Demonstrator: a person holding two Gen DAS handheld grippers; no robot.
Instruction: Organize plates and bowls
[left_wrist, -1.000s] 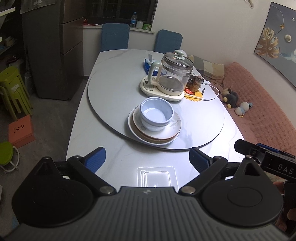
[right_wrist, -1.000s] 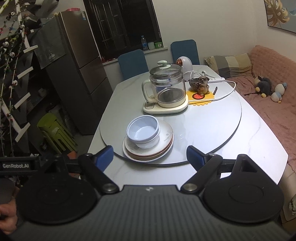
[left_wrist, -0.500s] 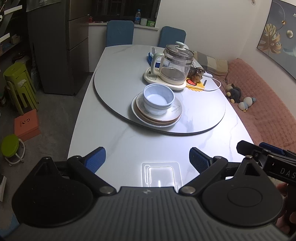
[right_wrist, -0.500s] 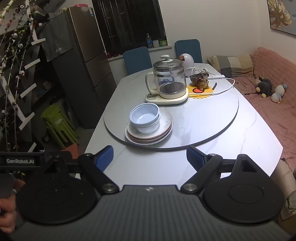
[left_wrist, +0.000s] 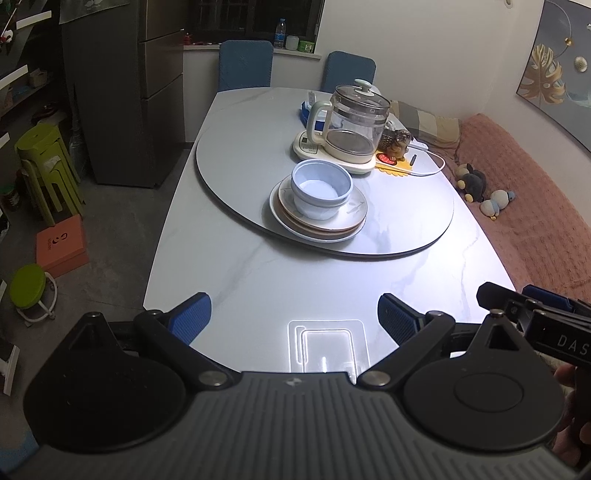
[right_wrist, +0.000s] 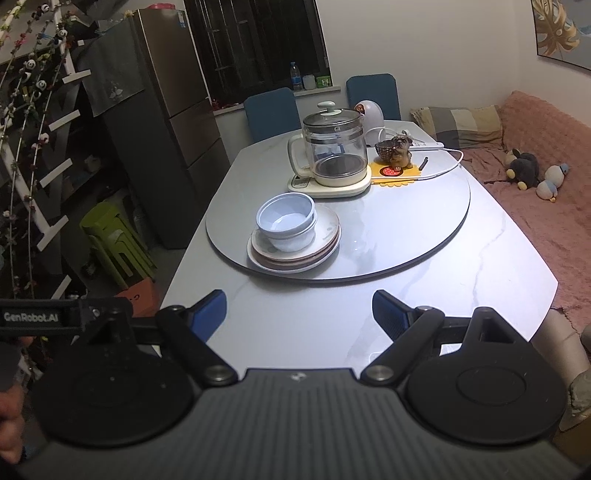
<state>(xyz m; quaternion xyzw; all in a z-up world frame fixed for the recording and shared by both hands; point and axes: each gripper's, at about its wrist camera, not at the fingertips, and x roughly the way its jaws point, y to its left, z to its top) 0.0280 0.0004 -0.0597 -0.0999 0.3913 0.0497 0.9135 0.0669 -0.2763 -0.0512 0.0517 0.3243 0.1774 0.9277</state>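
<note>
Two pale blue bowls (left_wrist: 320, 188) (right_wrist: 287, 221) sit nested on a stack of several plates (left_wrist: 351, 218) (right_wrist: 328, 236) near the front rim of the grey turntable (left_wrist: 236, 162) (right_wrist: 424, 221). My left gripper (left_wrist: 294, 314) hangs open over the near table edge, well short of the stack, with nothing between its blue pads. My right gripper (right_wrist: 299, 310) is open too, also back at the near edge and empty. The right gripper's tip (left_wrist: 532, 306) shows at the right of the left wrist view.
A glass kettle (left_wrist: 354, 125) (right_wrist: 334, 147) on its base stands behind the stack, with a dog figurine (right_wrist: 400, 151) and a white cable beside it. Two blue chairs (left_wrist: 245, 64) stand at the far end. Green stools (left_wrist: 44, 166) and an orange box (left_wrist: 61, 242) lie on the floor, left.
Both grippers have drawn back from the stack toward the near table edge, so the bowls and plates look smaller and farther. Both stayed open and empty.
</note>
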